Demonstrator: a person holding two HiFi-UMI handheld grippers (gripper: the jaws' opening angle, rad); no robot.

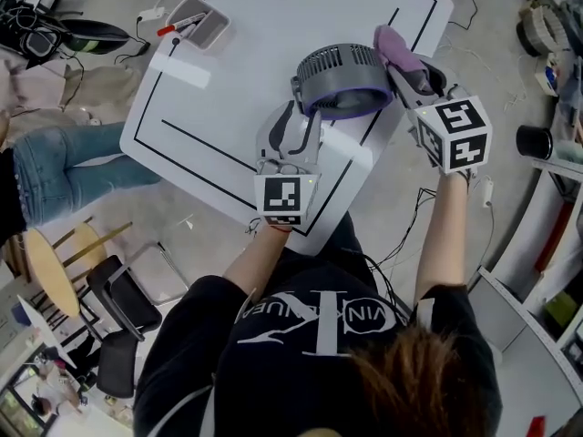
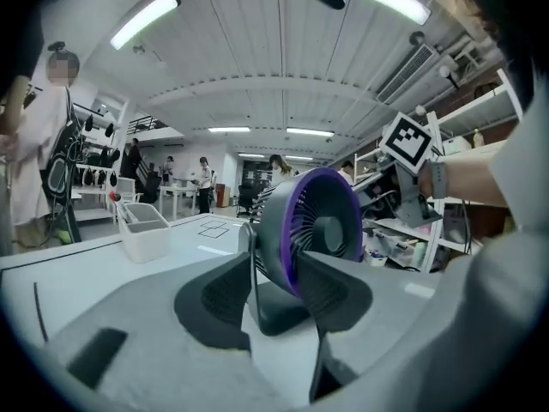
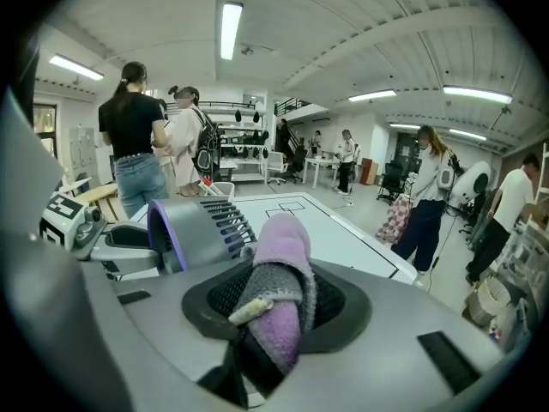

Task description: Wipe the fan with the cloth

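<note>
Looking down on a white table (image 1: 273, 25) marked with black lines and finding the fan (image 1: 342, 80) standing toward its near right edge, grey housing up, purple rim facing the person. Judging the wiping as barely under way: showing no dust, streak or damp patch anywhere, so giving no means of telling how much of the housing is already clean, and counting the front grille, the purple rim and the base as probably left to do. Reaching in from the near side with the left gripper (image 1: 305, 115), keeping its jaws well apart. In the left gripper view, framing the fan (image 2: 313, 226) and its stand between the two dark pads of that left gripper (image 2: 273, 269), without either pad visibly pressing on it, so apparently steadying or merely flanking it, not clamping. Coming in from the right with the right gripper (image 1: 405, 66), jaws clamped tight on a folded purple-and-grey cloth (image 1: 396, 48). In the right gripper view, seeing the cloth (image 3: 279, 290) bulging out past the pads of the right gripper (image 3: 274, 307), its free end lying just beside the slatted rear of the fan (image 3: 193, 230); not being able to tell whether actually touching there.
</note>
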